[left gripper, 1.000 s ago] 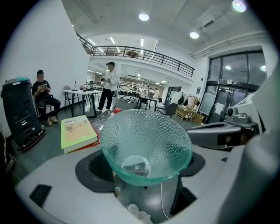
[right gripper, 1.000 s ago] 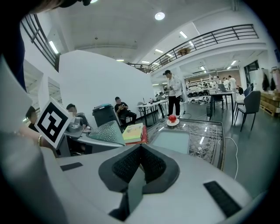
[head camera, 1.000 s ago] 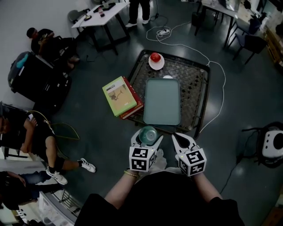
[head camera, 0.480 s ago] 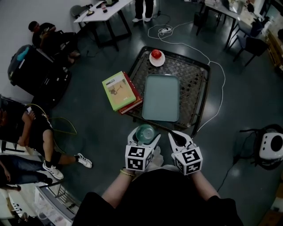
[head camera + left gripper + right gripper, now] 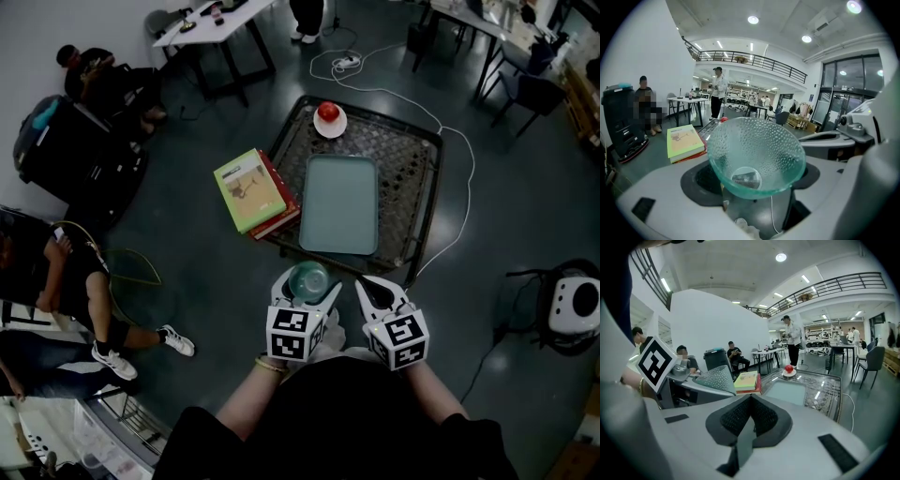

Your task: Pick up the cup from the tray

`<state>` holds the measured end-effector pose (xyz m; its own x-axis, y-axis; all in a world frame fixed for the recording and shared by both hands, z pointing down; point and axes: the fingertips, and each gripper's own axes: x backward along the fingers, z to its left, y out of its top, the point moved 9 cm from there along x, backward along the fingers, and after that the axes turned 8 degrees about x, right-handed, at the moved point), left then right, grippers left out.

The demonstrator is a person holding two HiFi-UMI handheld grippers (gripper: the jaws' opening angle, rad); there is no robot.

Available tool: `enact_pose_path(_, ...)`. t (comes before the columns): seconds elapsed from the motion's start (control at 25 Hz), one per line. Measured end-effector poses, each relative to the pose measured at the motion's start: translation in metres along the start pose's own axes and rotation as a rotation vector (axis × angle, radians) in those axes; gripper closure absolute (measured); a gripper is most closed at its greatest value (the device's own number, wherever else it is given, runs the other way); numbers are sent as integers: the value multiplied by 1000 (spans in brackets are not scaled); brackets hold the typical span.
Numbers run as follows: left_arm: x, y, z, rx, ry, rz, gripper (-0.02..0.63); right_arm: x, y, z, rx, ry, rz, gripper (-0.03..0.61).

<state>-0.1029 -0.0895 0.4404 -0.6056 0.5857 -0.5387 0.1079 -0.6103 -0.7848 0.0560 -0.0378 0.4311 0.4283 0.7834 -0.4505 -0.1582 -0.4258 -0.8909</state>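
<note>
A pale green dimpled glass cup is held off the table, just short of its near edge, with my left gripper shut on it. In the left gripper view the cup fills the middle, mouth toward the camera, clamped between the two jaws. The teal tray lies bare on the dark table. My right gripper hovers beside the left one, jaws together with nothing in them. In the right gripper view its pads meet, and the cup shows at the left.
A stack of books with a green cover sits at the table's left edge. A red apple on a white saucer stands at the far end. A white cable trails on the floor at right. People sit at the left wall.
Both grippers and the cup have drawn slightly back from the table's near edge. The grip on the cup is unchanged, and the right gripper stays shut.
</note>
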Motion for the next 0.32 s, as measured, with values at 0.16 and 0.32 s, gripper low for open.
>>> enact_pose_path(0.16,-1,0,1,-2,-3,1,224,-1,0,1,7,1,4,574)
enact_pose_path(0.32,-1,1,0,-5,-3,4,224,-1,1,2,14,6,5,574)
